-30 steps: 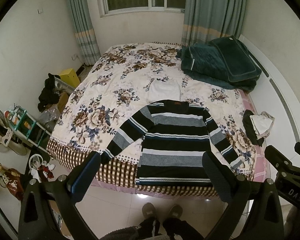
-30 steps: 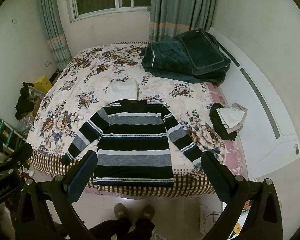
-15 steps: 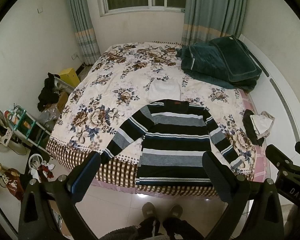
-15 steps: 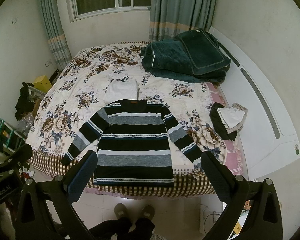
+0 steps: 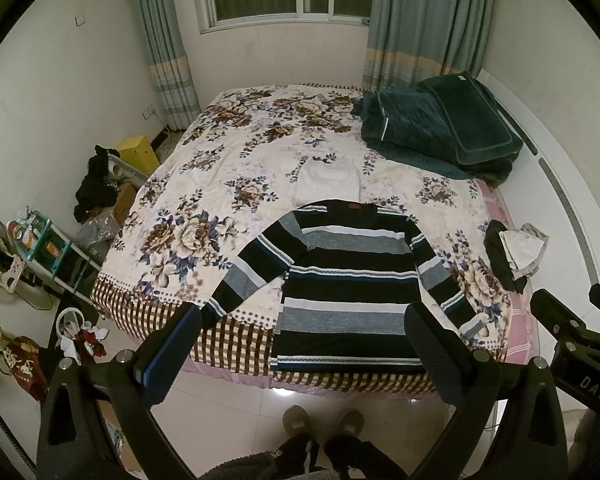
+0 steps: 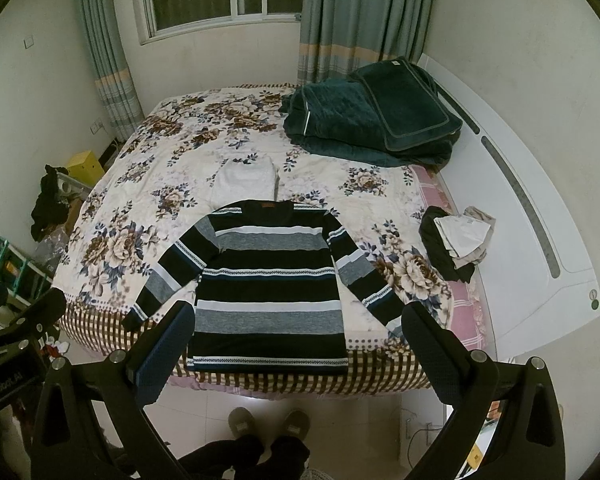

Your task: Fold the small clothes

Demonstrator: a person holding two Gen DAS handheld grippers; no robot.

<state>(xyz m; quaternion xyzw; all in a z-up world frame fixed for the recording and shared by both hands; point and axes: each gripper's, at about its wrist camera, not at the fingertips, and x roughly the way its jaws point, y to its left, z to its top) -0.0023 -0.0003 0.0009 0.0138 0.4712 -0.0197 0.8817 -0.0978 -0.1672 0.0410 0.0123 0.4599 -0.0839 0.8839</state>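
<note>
The sweater (image 5: 352, 280) lies flat on the bed (image 5: 220, 200), at the foot end nearest the person, collar toward the window and hem just at the mattress edge. Its long axis runs straight away from both tools, so from where they are held the hem is the closest part and the collar the farthest. Both sleeves splay outward and down toward the foot edge, the left sleeve (image 5: 248, 276) angled wider than the right sleeve (image 6: 364, 276).

The left tool (image 5: 304, 344) is held above the floor short of the bed, jaws spread wide and empty. The right tool (image 6: 296, 340) is likewise spread wide with nothing between its fingers. Neither touches cloth. In the left view the sweater sits a little right of centre; in the right view it sits a little left of centre, so the garment lies between the two tools, each nearer its own sleeve.

I judge nothing is folded yet, and the first move probably takes each sleeve cuff inward across the body, left tool to left cuff, right tool to right cuff. A folded white piece (image 5: 328, 178) lies just beyond the collar, and a small pile (image 6: 456, 240) of clothes sits at the bed's right edge, well apart from the sweater.
</note>
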